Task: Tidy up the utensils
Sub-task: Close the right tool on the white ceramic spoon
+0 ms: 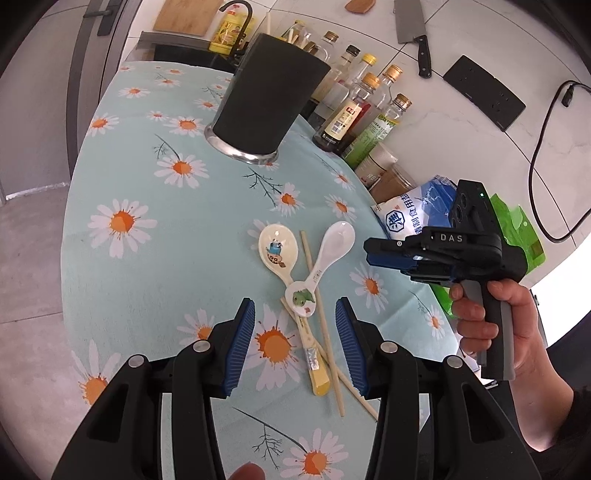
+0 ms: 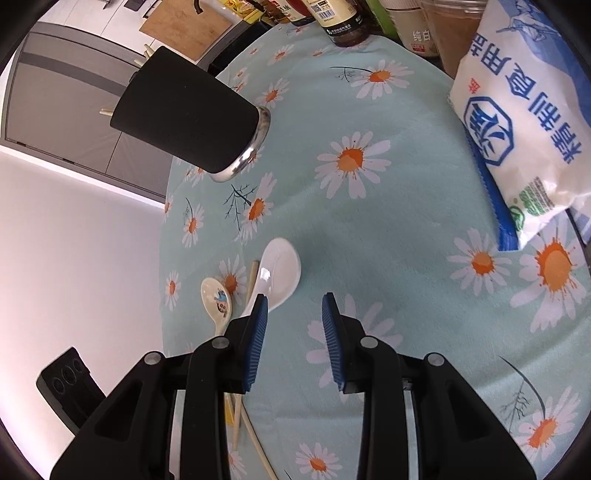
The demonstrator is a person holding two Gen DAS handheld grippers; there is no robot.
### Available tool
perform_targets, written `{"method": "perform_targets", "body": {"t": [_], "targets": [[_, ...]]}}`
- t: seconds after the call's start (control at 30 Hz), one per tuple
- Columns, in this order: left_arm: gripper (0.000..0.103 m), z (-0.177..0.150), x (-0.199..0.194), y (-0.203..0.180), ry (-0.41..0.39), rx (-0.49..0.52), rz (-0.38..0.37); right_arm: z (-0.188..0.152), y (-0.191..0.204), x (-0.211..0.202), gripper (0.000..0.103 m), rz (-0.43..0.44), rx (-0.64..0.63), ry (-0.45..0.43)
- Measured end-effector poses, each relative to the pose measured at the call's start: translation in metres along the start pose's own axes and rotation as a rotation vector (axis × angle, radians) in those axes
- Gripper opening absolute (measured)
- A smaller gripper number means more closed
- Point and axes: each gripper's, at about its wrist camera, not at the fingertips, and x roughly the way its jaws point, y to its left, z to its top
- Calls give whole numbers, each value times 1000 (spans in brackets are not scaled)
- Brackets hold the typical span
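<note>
Left wrist: black holder holds chopsticks; both tongs wide, empty.

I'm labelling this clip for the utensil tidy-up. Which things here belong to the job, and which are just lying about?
Job: white spoon, cartoon spoon, chopsticks, black holder.
Lying about: sauce bottles, salt bag, cleaver, cutting board.

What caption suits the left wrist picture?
Open left gripper hovers over spoons and chopsticks on a daisy tablecloth.
</note>
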Motion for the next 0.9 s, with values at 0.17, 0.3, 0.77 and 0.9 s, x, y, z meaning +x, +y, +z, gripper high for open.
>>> {"method": "perform_targets", "body": {"t": [0.17, 0.3, 0.77, 0.9], "targets": [[44, 0, -5, 8, -6, -19, -4, 10, 1, 13, 32, -20, 11, 5], [44, 5, -8, 18, -9, -29, 5, 12, 1, 21, 31, -16, 15, 11], [44, 28, 3, 30, 4, -16, -12, 19, 5, 31, 13, -58, -10, -12], [44, 31, 8, 32, 11, -21, -15, 19, 7, 32, 8, -75, -29, -12]]}}
